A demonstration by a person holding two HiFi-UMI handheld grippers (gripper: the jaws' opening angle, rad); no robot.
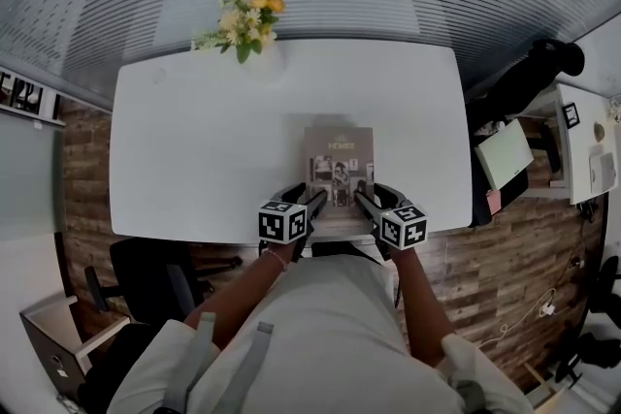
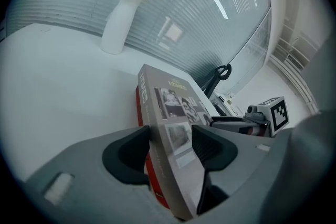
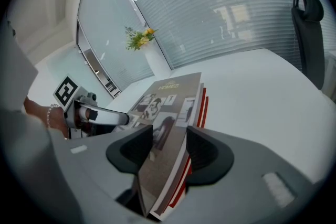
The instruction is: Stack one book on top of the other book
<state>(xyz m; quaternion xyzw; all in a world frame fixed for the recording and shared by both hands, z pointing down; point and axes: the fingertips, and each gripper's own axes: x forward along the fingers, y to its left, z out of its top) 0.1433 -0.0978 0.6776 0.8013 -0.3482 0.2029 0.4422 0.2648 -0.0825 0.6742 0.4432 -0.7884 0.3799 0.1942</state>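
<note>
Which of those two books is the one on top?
The grey book with photos on its cover lies uppermost; the red book shows only as a thin edge beneath it.

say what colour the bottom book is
The bottom book is red, clearest in the left gripper view.

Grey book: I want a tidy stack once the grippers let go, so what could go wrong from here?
1. The left gripper and right gripper clamp the grey book only at its near end, so it may tilt or slip.
2. The red book peeks out beside it, so the stack may end up crooked.
3. Both lie by the table's near edge; pulling back could drag them off.
</note>
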